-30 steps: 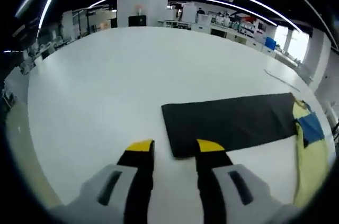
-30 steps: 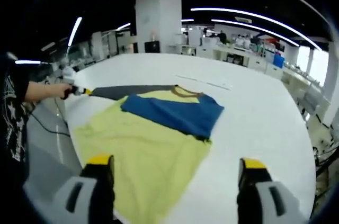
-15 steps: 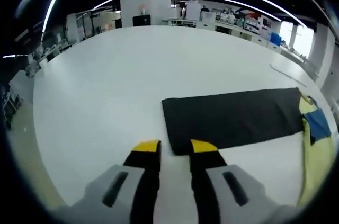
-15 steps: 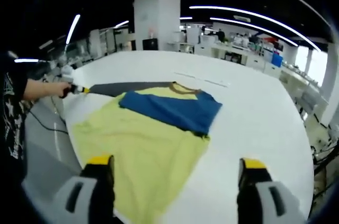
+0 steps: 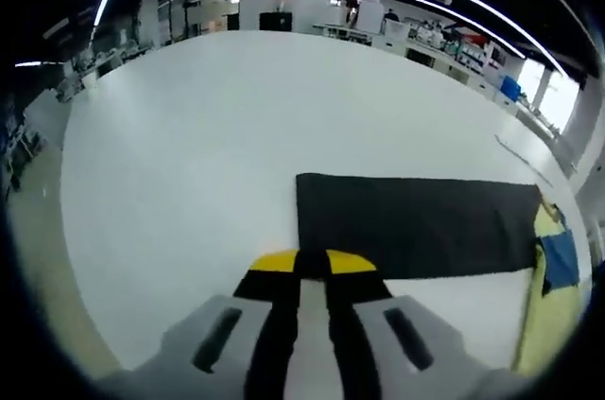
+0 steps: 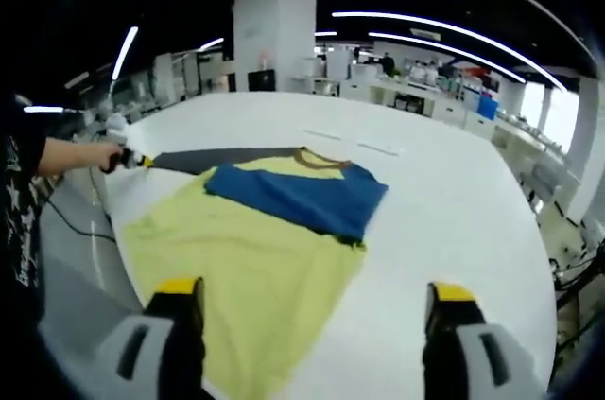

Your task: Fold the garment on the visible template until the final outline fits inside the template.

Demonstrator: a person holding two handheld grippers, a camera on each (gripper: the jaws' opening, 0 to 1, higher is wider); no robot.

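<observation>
A yellow garment [image 6: 236, 268] with a blue part [image 6: 298, 194] folded across it lies flat on the white table [image 6: 454, 192]. One end of a long black template sheet [image 5: 416, 225] lies under the garment's collar end. My left gripper [image 5: 301, 263] is shut, its yellow tips pressed together on the sheet's near corner. That same left gripper [image 6: 128, 160] comes into the right gripper view, held by a person's hand [image 6: 80, 156] at the sheet's far end. My right gripper [image 6: 316, 291] stands wide open above the garment's near edge, holding nothing. The garment's edge [image 5: 553, 268] pokes in at the right.
A white pillar [image 6: 274, 36] and work benches stand beyond the table. Thin pale strips [image 6: 378, 147] lie on the far table surface. A dark cable [image 6: 71, 225] hangs off the table's left edge beside the person's dark sleeve.
My left gripper's jaws have come together from open to shut at the black sheet's corner. The right gripper stays open, its view shifting only slightly.
</observation>
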